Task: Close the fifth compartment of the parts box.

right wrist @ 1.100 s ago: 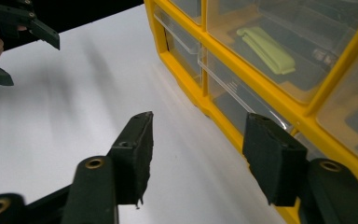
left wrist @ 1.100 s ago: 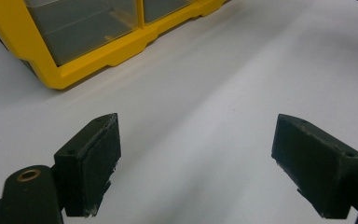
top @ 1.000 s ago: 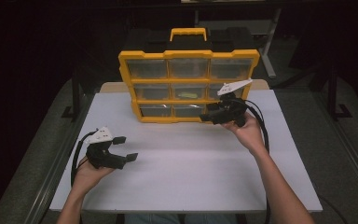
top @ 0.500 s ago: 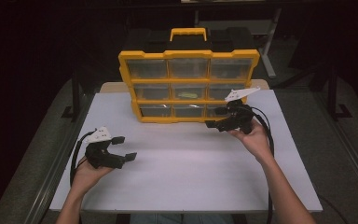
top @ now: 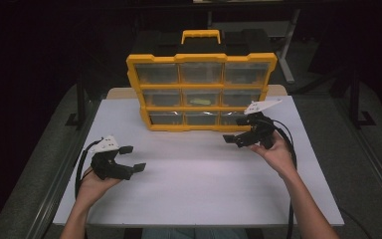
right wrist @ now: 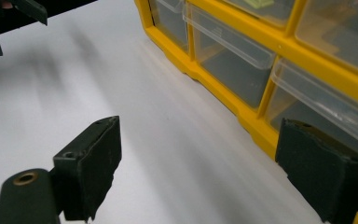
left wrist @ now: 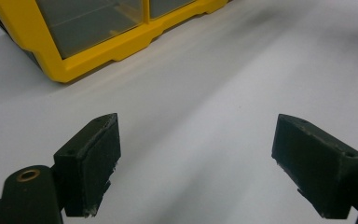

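High view: right gripper (top: 235, 134) just opened, empty, beside yellow organizer (top: 201, 92) bottom-right drawer.

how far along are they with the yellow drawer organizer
Done: nothing visible yet; the drawers of the yellow organizer all sit shut, one middle drawer with something yellowish inside. In hand: the right gripper is by the bottom right drawer, its jaws just opened and empty. The left gripper rests open over the white table. Left: apparently all the drawer work.

Yellow organizer (top: 201, 59), clear drawers (top: 200, 73); white table (top: 194, 174); black grippers, left (top: 133, 158), right (top: 235, 130).
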`<state>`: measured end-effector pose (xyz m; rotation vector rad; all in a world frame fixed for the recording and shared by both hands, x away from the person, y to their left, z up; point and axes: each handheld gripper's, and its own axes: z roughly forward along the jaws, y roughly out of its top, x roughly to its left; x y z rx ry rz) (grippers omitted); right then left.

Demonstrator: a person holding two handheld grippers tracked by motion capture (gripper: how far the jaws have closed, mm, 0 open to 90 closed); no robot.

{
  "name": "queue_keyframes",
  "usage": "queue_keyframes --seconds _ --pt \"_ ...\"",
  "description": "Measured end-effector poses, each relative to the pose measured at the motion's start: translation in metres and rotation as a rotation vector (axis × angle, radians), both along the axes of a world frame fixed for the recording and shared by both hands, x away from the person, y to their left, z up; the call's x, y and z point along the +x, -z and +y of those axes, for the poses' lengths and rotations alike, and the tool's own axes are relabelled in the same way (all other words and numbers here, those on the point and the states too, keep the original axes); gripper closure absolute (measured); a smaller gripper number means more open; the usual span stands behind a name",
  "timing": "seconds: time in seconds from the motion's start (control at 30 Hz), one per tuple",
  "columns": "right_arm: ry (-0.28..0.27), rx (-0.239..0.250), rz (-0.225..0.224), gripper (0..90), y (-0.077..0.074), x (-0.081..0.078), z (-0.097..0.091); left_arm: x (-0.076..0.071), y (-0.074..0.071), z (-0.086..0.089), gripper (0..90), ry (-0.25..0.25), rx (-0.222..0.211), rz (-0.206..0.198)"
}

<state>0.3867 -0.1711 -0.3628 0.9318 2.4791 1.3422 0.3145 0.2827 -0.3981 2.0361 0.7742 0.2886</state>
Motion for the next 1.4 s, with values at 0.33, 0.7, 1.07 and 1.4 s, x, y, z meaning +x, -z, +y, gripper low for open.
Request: queue_keyframes --seconds 0.33,0.7,1.07,1.4 --pt "0.049 0.004 0.01 13.3 0.011 -0.007 -0.021 0.002 0.003 0.001 15.1 0.004 -0.004 0.005" --pt "0.081 0.012 0.023 13.3 0.022 -0.016 -0.039 0.005 0.006 0.0 15.7 0.006 -0.002 0.008" --pt "0.091 -0.009 0.019 13.3 0.028 -0.025 -0.049 0.006 0.011 0.005 15.9 -0.003 -0.01 0.016" --pt "0.111 -0.003 0.022 13.3 0.038 -0.033 -0.062 0.006 0.018 0.006 15.9 -0.003 -0.001 0.016"
